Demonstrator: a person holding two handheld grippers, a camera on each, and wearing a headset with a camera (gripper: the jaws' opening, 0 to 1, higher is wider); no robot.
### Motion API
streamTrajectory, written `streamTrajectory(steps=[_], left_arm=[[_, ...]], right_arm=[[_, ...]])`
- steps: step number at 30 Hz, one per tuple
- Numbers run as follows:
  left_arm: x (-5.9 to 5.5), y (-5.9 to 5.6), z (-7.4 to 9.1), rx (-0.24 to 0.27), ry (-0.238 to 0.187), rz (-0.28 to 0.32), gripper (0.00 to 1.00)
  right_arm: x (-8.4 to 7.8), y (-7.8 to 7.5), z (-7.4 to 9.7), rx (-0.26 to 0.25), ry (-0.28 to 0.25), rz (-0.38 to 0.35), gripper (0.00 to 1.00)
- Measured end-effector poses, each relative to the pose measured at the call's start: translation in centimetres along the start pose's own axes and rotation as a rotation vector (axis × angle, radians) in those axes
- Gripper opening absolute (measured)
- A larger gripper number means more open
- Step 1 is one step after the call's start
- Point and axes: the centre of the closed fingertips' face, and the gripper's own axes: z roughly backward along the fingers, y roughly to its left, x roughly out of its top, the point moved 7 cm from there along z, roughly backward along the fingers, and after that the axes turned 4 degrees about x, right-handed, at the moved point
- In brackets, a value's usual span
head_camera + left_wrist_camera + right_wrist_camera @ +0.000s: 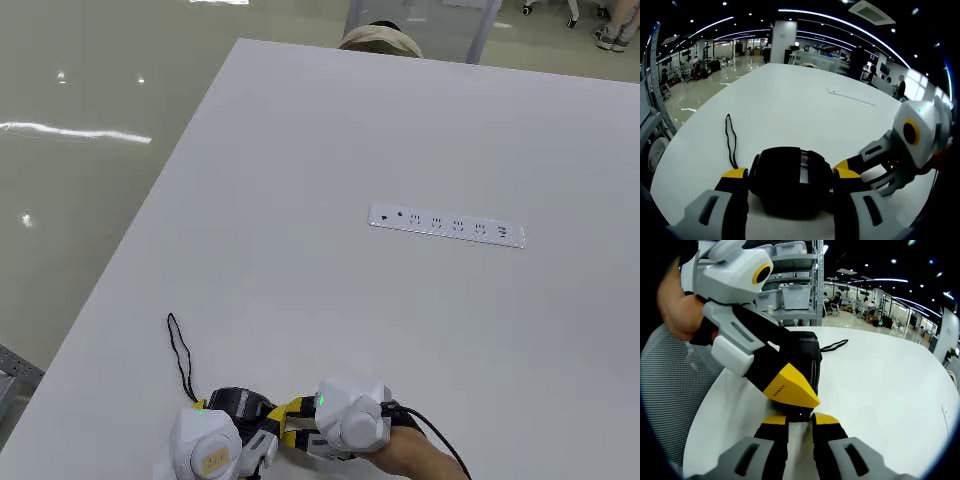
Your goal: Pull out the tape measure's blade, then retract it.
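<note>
Head view puts the white table (300, 200) across nearly everything, with a power strip (445, 226) lying well away toward its far side and the work crowded at the near edge. There the left gripper (790, 173) has its yellow-tipped jaws spread wide and pressed against both flanks of the black tape measure (790, 192), which rests on the tabletop between them, so the case is clamped. The right gripper (800, 419) meets the case's front, jaws drawn almost together around a small dark piece low at the mouth. That piece is likely the blade's end hook, though I cannot tell whether they truly bite it. The case looks hard, smooth-shelled and fairly dense, best held by its flat sides. The blade should be thin, springy steel that pulls back hard, so the hook is the place to take it. A thin black lanyard (731, 142) trails loose behind the case.
</note>
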Motion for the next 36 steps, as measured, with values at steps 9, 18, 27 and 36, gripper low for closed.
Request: streamTrajectory(steps=[9,18,27,36], left_arm=[[0.3,-0.2,0.1,-0.018,-0.018,-0.059,0.71],[0.8,-0.4,0.7,-0.059,-0.028,-0.102,0.72],[0.5,-0.1,1.9,-0.131,-0.025,-0.169,0.74],[1.5,0.2,2.6,-0.227,-0.028,-0.249,0.78]], right_arm=[[-0.1,0.1,0.2,-0.019,0.017,-0.002,0.22],[-0.3,0.2,1.1,-0.038,0.014,-0.036,0.27],[-0.5,0.2,2.7,-0.079,-0.002,-0.087,0.33],[-0.6,0.6,4.5,-0.128,-0.018,-0.131,0.41]])
